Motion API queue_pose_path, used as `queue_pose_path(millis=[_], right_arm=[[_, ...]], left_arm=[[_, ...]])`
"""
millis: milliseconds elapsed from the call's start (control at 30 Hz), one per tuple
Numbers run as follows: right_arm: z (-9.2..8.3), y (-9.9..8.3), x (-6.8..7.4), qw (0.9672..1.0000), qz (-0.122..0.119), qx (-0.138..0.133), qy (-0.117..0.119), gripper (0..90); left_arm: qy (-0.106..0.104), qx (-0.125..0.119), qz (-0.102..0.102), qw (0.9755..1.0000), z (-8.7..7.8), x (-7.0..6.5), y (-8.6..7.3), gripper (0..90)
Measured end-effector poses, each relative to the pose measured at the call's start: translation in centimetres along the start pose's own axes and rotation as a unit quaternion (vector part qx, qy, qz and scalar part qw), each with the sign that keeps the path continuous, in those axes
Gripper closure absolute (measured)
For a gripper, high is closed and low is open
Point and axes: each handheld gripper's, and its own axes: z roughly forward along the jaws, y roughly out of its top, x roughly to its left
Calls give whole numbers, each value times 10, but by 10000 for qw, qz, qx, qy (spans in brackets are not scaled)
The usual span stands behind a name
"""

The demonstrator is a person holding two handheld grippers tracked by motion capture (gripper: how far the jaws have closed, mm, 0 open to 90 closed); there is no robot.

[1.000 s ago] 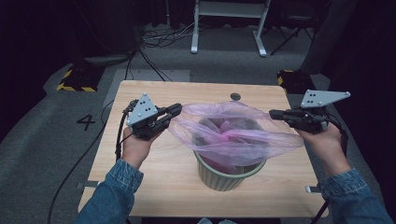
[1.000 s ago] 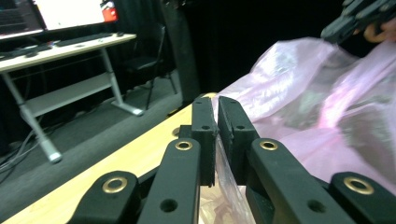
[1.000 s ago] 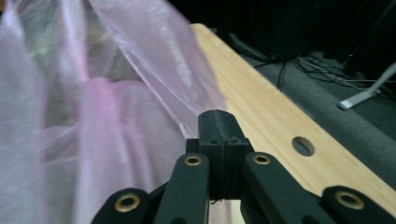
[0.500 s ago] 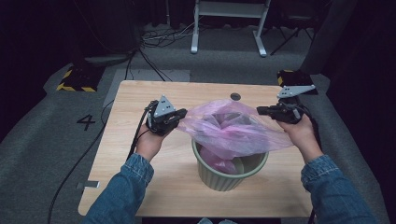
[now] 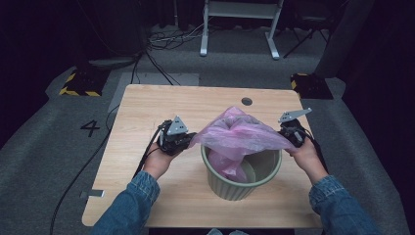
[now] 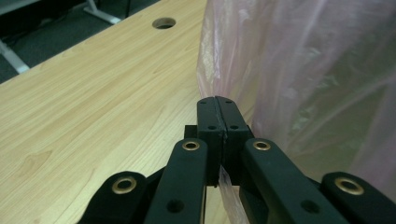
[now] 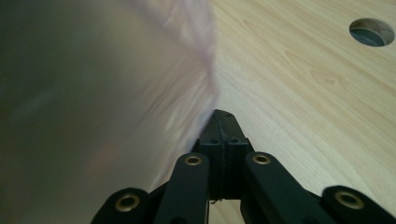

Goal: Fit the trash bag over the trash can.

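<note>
A thin pink plastic bag [image 5: 240, 131] hangs into and over a ribbed green bin [image 5: 230, 188] near the table's front. My left gripper [image 5: 192, 139] is at the bin's left rim, shut on the bag's left edge. In the left gripper view the closed jaws [image 6: 216, 100] pinch the pink film [image 6: 303, 70]. My right gripper [image 5: 288, 133] is at the bin's right rim, shut on the bag's right edge. In the right gripper view its closed jaws [image 7: 223, 114] hold the blurred bag [image 7: 93, 93]. The bag's middle bulges up between the two grippers.
The wooden table [image 5: 161, 107] has a round cable hole [image 5: 246, 101] behind the bin. Cables trail off the table's left side. On the dark floor beyond are a white frame [image 5: 240, 24] and yellow-black marked blocks [image 5: 78, 83].
Both hands have come down and inward toward the bin. The bag, earlier stretched wide above it, now sags over the rim and bunches up in the middle.
</note>
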Motion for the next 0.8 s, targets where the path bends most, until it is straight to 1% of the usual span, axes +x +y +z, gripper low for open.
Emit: queue_pose_path(millis=[33,67,100,133,167,233,267,333,433,500,533,600,667,733,800], right_arm=[[-3,-2,0,10000,14,-96,17,900],[-9,-3,-1,9997,40,-241,16,900],[-16,-2,-2,9992,105,-388,3,887],[-24,-1,-3,9985,156,-530,-32,836],[-31,-1,-4,9975,166,-667,-130,785],[-47,1,-5,9951,131,-873,-454,714],[-56,1,-6,9940,113,-935,-560,687],[-72,0,-7,9914,86,-1053,-769,656],[-94,-5,-8,9882,42,-1187,-967,625],[-109,-10,-6,9859,-10,-1250,-1114,599],[-113,-12,-5,9855,-22,-1269,-1130,583],[-123,-17,-2,9844,-82,-1335,-1143,563],[-132,-21,4,9834,-159,-1395,-1147,553],[-141,-22,12,9830,-240,-1469,-1076,536],[-149,-20,20,9826,-332,-1539,-981,507]], left_arm=[[43,-45,-18,10000,-1,-1,1,878],[98,-115,-24,9999,-3,0,3,833],[159,-192,-70,9997,-6,0,5,770],[229,-264,-117,9993,-9,1,7,702],[294,-335,-144,9989,-12,1,10,633],[346,-491,-124,9981,-21,1,14,531],[382,-548,-88,9977,-26,1,15,496],[365,-665,-11,9971,-37,1,17,455],[221,-794,65,9966,-52,-2,17,422],[147,-828,170,9963,-60,-6,16,403],[103,-862,210,9960,-64,-8,15,399],[-6,-923,272,9954,-72,-13,14,385],[-73,-962,334,9948,-78,-17,14,376],[-192,-1064,376,9934,-84,-20,15,366],[-365,-1122,411,9922,-88,-23,18,354]])
